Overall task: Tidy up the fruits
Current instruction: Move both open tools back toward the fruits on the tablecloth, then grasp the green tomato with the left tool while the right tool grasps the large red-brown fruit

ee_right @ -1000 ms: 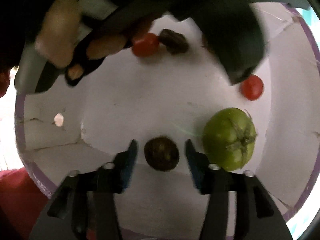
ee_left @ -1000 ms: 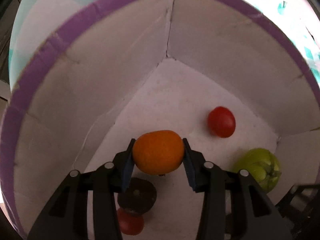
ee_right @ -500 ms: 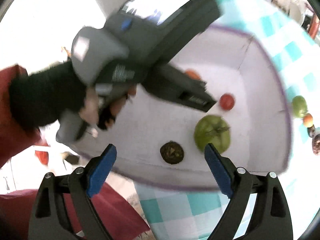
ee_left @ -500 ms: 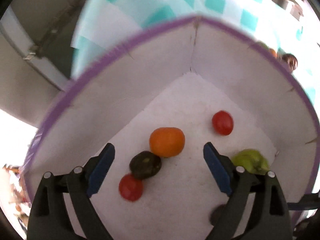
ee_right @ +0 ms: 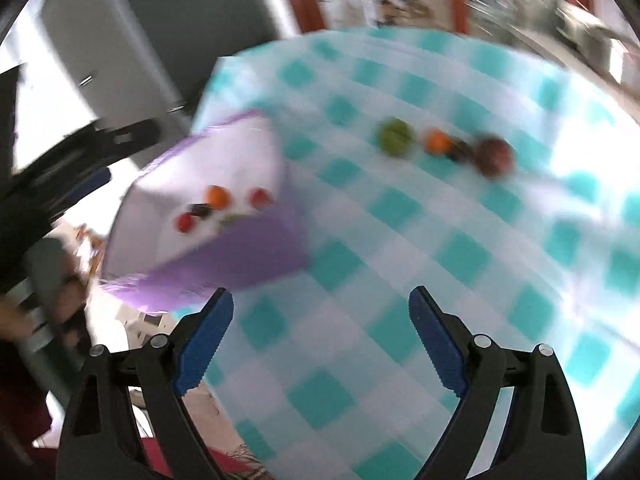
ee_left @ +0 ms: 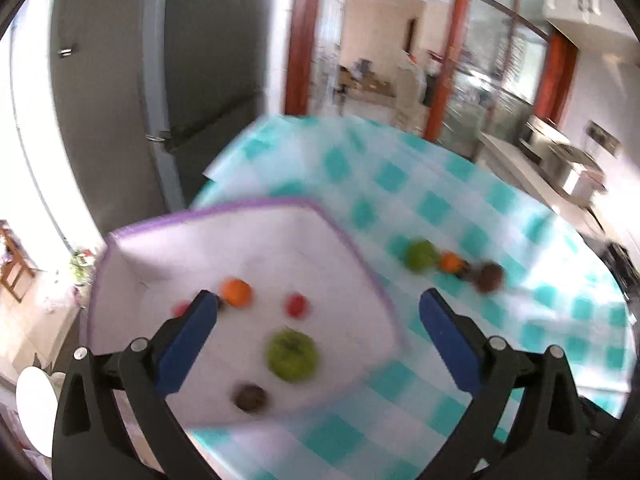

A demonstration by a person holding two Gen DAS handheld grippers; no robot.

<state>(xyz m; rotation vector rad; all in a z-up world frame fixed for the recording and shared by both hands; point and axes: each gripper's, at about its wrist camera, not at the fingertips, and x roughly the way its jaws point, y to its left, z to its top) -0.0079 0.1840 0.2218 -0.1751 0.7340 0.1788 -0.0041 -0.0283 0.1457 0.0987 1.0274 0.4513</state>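
Purple-rimmed white box (ee_left: 120, 264) on the checked tablecloth (ee_left: 460, 208), containing an orange (ee_left: 237, 291), red tomatoes, a green tomato (ee_left: 292, 355) and a dark fruit (ee_left: 250, 397). Left gripper (ee_left: 316, 336) and right gripper (ee_right: 320, 334) both spread wide, empty, raised above. Four loose fruits (ee_right: 440, 144) lie beyond the box.

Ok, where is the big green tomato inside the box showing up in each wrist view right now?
Left wrist: the big green tomato lies low in the middle, on the box floor, between the open fingers.
Right wrist: only a green sliver shows left of centre, mostly hidden behind the box's purple near wall.
Shared landmark: the orange fruit in the box.
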